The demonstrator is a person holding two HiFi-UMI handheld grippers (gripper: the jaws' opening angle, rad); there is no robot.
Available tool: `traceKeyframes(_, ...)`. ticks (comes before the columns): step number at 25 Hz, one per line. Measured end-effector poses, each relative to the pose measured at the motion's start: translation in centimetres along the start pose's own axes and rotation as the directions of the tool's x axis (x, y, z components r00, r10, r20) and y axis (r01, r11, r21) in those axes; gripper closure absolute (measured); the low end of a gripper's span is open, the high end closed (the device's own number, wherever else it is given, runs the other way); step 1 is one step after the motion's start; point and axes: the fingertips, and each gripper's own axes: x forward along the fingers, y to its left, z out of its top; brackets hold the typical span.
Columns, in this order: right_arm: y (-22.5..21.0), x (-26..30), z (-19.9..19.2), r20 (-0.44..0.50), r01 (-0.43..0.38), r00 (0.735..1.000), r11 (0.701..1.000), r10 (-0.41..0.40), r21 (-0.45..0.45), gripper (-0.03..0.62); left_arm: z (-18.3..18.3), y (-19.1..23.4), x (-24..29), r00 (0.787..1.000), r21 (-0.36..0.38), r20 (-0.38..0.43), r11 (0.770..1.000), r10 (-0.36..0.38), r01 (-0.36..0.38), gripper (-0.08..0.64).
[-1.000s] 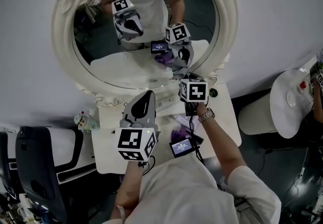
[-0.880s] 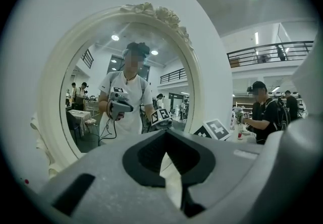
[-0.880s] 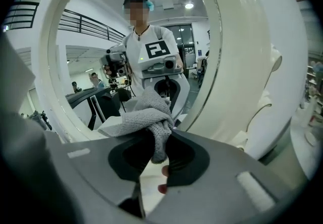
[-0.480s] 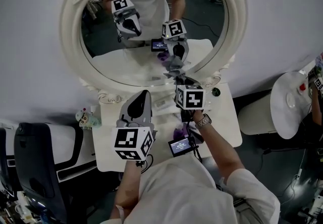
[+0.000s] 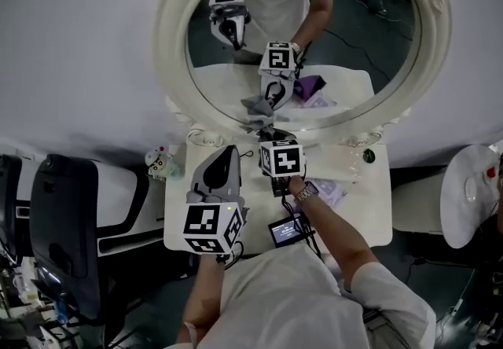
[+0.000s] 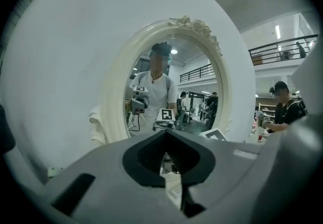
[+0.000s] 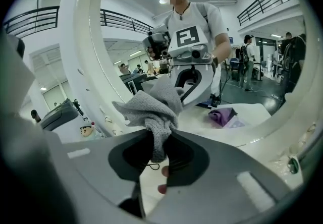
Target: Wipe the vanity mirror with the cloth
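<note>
Your right gripper (image 5: 269, 134) has slid toward the lower left of the glass since a second ago, and the whole mirror (image 5: 361, 64) now sits further right and higher in the head view. That oval mirror, in its ornate white frame, stands at the back of the white vanity table (image 5: 369, 206), against a pale wall. A dark chair (image 5: 63, 222) stands off the table's left end, and a round white table (image 5: 471, 198) shows at the far right.

You hold your left gripper (image 5: 224, 152) low over the near left part of the table, well back from the glass. Its jaws are pressed together with nothing between them, as the left gripper view shows (image 6: 165, 133), with the mirror (image 6: 151, 66) ahead of it.

Your right gripper points at the bottom left of the glass, just above the frame's lower edge. Its jaws (image 7: 159, 140) pinch a grey cloth (image 7: 151, 107). The bunched cloth (image 5: 259, 110) meets its own reflection there, so it lies against the mirror (image 7: 126, 41).

A purple packet (image 5: 334, 192) lies on the table beside your right wrist, and a small lit screen (image 5: 284, 231) hangs near that forearm. A little figurine (image 5: 159, 160) stands at the table's back left corner.
</note>
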Motion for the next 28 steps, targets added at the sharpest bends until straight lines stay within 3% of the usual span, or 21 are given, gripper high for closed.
traceKeyframes(5, 0.9, 2.9, -0.5, -0.023, -0.022, 0.999, 1.000, 0.022, 0.004, 0.526, -1.0, 3.1, -1.9, 0.994, -0.002, -0.023, 0.995, 0.102, -0.102, 0.560)
traceKeyframes(9, -0.7, 3.9, -1.5, -0.041, -0.001, 0.999, 0.999, 0.002, 0.034, 0.526, -2.1, 3.2, -2.0, 0.991, -0.003, -0.051, 0.992, 0.125, -0.126, 0.560)
traceKeyframes(18, -10.4, 0.0, -3.4, -0.057, 0.144, 0.989, 0.985, -0.139, 0.099, 0.526, -3.0, -2.5, 1.0, 0.997, 0.011, -0.068, 1.000, 0.025, -0.025, 0.560)
traceKeyframes(23, -15.8, -3.6, -2.9, -0.014, 0.211, 0.977, 0.969, -0.211, 0.125, 0.526, -3.2, -7.1, 2.7, 0.996, 0.029, -0.073, 0.998, -0.053, 0.055, 0.560)
traceKeyframes(28, -18.9, -7.0, -1.2, 0.066, 0.222, 0.970, 0.966, -0.232, 0.136, 0.526, -3.5, -10.3, 3.1, 0.994, 0.038, -0.075, 0.996, -0.078, 0.081, 0.560)
